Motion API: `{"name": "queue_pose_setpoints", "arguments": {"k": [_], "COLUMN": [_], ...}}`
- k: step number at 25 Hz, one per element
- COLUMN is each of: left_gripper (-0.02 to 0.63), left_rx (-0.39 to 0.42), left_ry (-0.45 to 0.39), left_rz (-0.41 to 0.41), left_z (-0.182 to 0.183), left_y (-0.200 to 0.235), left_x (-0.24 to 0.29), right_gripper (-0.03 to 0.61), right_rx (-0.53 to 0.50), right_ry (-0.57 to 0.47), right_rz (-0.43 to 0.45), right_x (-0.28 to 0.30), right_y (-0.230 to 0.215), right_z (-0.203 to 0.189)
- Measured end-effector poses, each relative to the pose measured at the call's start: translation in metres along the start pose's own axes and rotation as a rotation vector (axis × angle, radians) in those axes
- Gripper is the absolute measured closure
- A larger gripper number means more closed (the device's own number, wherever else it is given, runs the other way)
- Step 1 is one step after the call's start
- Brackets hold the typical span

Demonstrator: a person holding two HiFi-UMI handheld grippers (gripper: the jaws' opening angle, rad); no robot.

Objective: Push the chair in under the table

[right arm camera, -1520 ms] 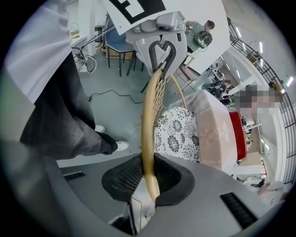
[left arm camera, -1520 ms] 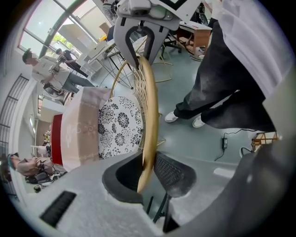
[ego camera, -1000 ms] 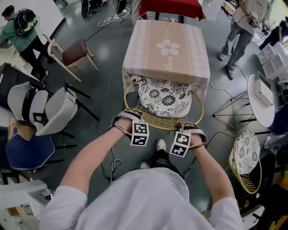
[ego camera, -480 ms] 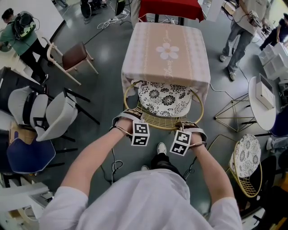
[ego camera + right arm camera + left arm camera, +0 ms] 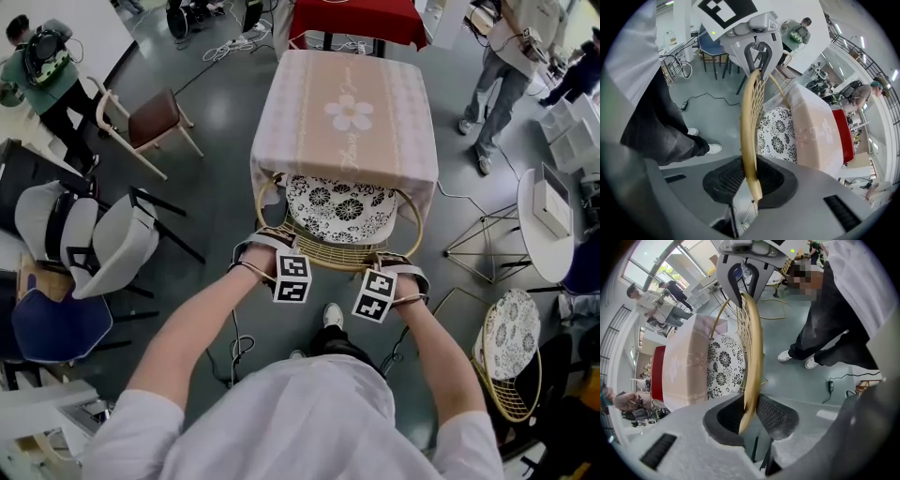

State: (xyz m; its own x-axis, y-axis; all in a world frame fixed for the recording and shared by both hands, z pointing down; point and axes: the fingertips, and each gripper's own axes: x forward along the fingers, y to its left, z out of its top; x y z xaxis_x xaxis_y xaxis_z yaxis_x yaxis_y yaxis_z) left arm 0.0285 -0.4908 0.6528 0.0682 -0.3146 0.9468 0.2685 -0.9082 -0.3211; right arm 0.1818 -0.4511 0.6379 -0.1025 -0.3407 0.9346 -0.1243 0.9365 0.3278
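My L claw (image 5: 749, 411) & R claw (image 5: 751, 180) each pinch the chair (image 5: 339, 208)'s back rim, one per side, so it pushes straight; seat's partly under the table (image 5: 349, 103).

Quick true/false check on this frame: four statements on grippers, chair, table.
1. The left gripper and right gripper are both shut on the chair's back rim. True.
2. The cushion lies wholly clear of the table. False: its far edge is hidden under the tablecloth's hanging edge.
3. The tablecloth is plain blue. False: it is pink with a white flower.
4. A second chair with a floral cushion stands at the person's right. True.
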Motion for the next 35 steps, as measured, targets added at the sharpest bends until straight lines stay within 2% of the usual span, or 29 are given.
{"name": "queue_pose_setpoints", "arguments": {"k": [5, 7, 10, 20, 25, 31, 35], "left_gripper": [0.535, 0.535, 0.529, 0.525, 0.525, 0.525, 0.526], "left_rx": [-0.011, -0.035, -0.087, -0.277, -0.401, -0.505, -0.664], "left_ry": [-0.002, -0.013, -0.039, -0.13, -0.214, -0.318, -0.441], "left_rz": [0.005, 0.005, 0.022, 0.1, 0.15, 0.205, 0.249], "left_z": [0.001, 0.001, 0.002, 0.002, 0.013, 0.03, 0.043], "left_y": [-0.001, -0.001, -0.002, 0.001, 0.006, 0.002, 0.006], "left_x": [0.0, -0.001, -0.005, -0.035, -0.057, -0.084, -0.111], "right_gripper": [0.528, 0.508, 0.482, 0.483, 0.486, 0.522, 0.529], "right_rx": [-0.002, 0.003, 0.036, 0.217, 0.351, 0.639, 0.759], "right_ry": [-0.009, -0.005, 0.009, -0.025, -0.06, -0.172, -0.262], "right_rz": [0.001, -0.006, -0.02, -0.079, -0.101, -0.143, -0.152], "right_x": [0.0, 0.0, -0.001, -0.02, -0.034, -0.063, -0.085], "right_y": [0.001, -0.001, -0.002, -0.002, 0.0, -0.005, 0.001], "right_z": [0.0, 0.0, -0.001, 0.0, 0.001, 0.01, 0.024]}}
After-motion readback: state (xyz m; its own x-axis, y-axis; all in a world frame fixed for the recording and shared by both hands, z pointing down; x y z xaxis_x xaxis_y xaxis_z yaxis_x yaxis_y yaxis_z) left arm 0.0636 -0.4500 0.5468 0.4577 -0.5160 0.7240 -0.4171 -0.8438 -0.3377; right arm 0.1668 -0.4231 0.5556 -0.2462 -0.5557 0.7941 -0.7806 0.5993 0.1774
